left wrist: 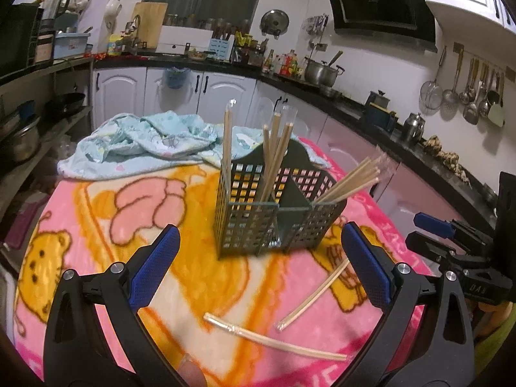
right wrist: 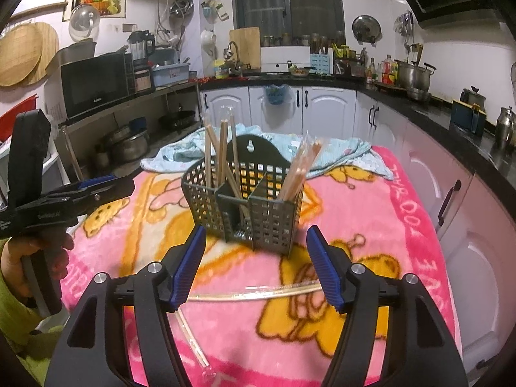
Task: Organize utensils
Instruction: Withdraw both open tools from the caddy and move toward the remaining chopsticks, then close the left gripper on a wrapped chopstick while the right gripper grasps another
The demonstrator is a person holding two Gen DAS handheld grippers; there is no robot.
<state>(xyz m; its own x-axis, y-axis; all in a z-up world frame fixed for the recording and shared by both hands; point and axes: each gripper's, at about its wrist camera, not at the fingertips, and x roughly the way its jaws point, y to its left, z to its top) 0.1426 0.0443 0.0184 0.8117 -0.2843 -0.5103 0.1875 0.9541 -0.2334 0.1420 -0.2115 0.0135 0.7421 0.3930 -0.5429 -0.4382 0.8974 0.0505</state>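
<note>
A dark grid utensil basket [left wrist: 245, 225] [right wrist: 267, 222] stands on the pink blanket, holding wrapped wooden chopsticks [left wrist: 274, 158] [right wrist: 222, 158] upright in its left compartment and more leaning in its right one [left wrist: 351, 183] [right wrist: 300, 174]. Two wrapped chopstick pairs lie loose in front of it [left wrist: 274, 338] [left wrist: 314, 293]; the right wrist view shows them too [right wrist: 258, 293] [right wrist: 193, 338]. My left gripper [left wrist: 259, 229] is open above the blanket, nothing between its blue pads. My right gripper [right wrist: 256, 230] is open too, empty, over the crosswise pair.
A crumpled light-blue cloth [left wrist: 145, 138] lies behind the basket. The blanket-covered table [right wrist: 419, 225] is ringed by kitchen counters and white cabinets [right wrist: 322, 103]. Each gripper shows at the edge of the other's view [left wrist: 416, 229] [right wrist: 122, 185], the left one held by a hand [right wrist: 42, 258].
</note>
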